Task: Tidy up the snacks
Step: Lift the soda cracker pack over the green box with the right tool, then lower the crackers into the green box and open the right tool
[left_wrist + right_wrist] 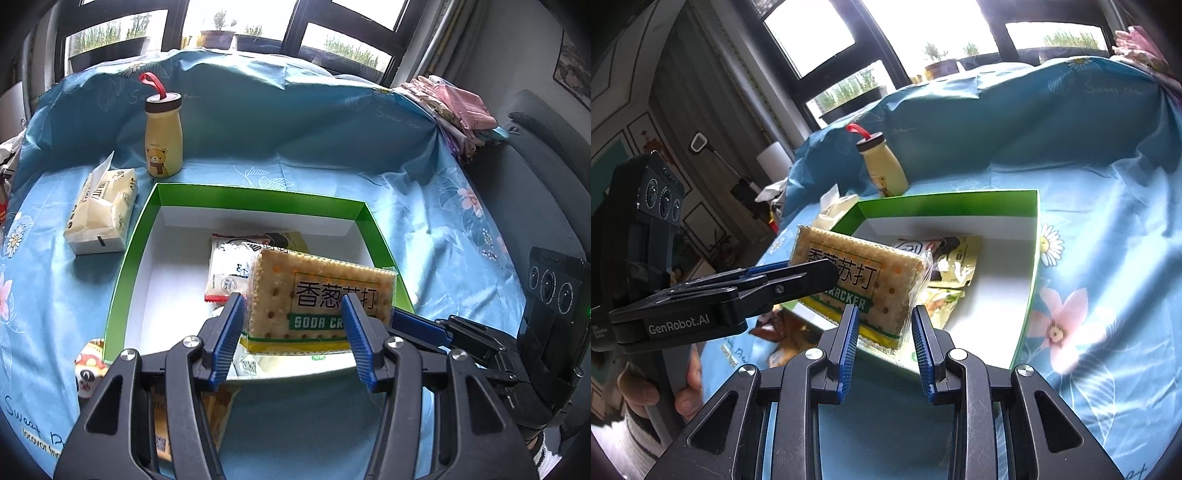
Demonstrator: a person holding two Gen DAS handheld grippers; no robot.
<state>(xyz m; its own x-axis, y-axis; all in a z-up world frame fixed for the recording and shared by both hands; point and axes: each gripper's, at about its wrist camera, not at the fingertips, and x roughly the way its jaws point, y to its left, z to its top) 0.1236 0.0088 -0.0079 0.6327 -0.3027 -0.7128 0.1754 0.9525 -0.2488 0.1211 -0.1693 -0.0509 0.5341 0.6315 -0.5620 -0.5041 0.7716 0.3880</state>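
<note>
Your left hand-held gripper pinches one soda cracker pack above the green box's near edge, your right hand-held gripper spread around its end, two snack packets inside.

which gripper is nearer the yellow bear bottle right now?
Left, judging by both views. The left gripper sits toward the side of the green box where the bear bottle stands; the right gripper is at the cracker pack's far end.
</note>
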